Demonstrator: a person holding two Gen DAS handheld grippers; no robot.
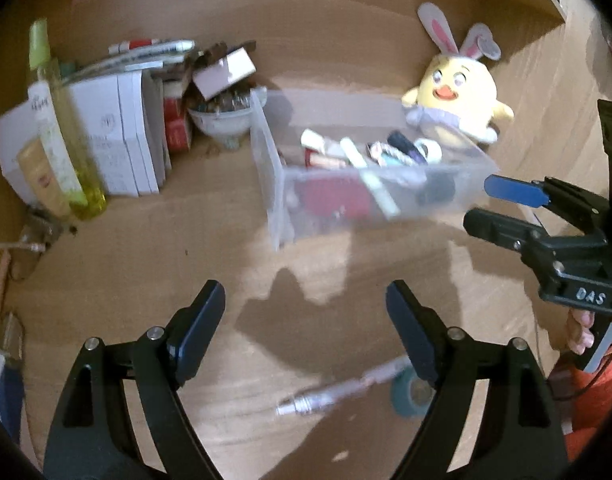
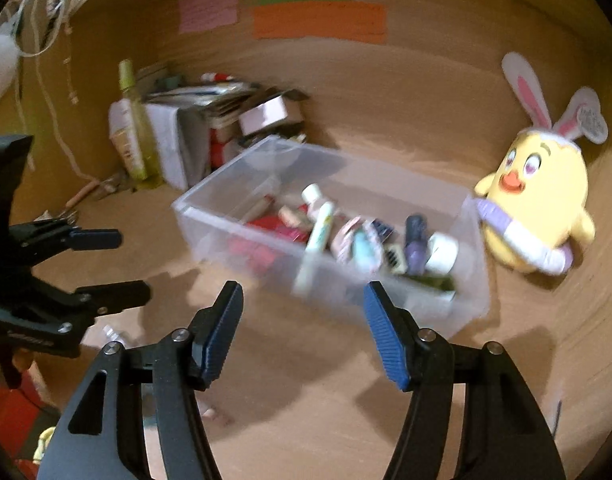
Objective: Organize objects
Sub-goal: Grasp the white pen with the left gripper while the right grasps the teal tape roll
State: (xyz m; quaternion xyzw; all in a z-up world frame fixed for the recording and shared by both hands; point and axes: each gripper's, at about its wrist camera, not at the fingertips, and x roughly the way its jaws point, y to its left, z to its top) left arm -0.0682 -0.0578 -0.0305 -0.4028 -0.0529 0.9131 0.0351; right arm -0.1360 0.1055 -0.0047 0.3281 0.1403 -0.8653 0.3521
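Observation:
A clear plastic bin [image 1: 274,184] [image 2: 210,216] stands on the wooden desk and holds several tubes, small bottles and cosmetics. My left gripper [image 1: 306,292] is open over bare desk in front of the bin, with nothing between its fingers. A silvery pen-like stick [image 1: 337,392] and a teal tape roll [image 1: 409,396] lie by its right finger. My right gripper [image 2: 302,292] is open and empty just before the bin's near wall. It shows at the bin's right corner [image 1: 481,204] in the left wrist view. The left gripper [image 2: 132,264] appears at the left in the right wrist view.
A yellow chick plush with rabbit ears [image 1: 453,88] [image 2: 533,200] sits right of the bin. At the back left stand white boxes and books [image 1: 122,136], a yellow-green bottle [image 1: 62,136] and a filled bowl [image 1: 220,120]. Coloured notes [image 2: 317,20] hang on the back wall.

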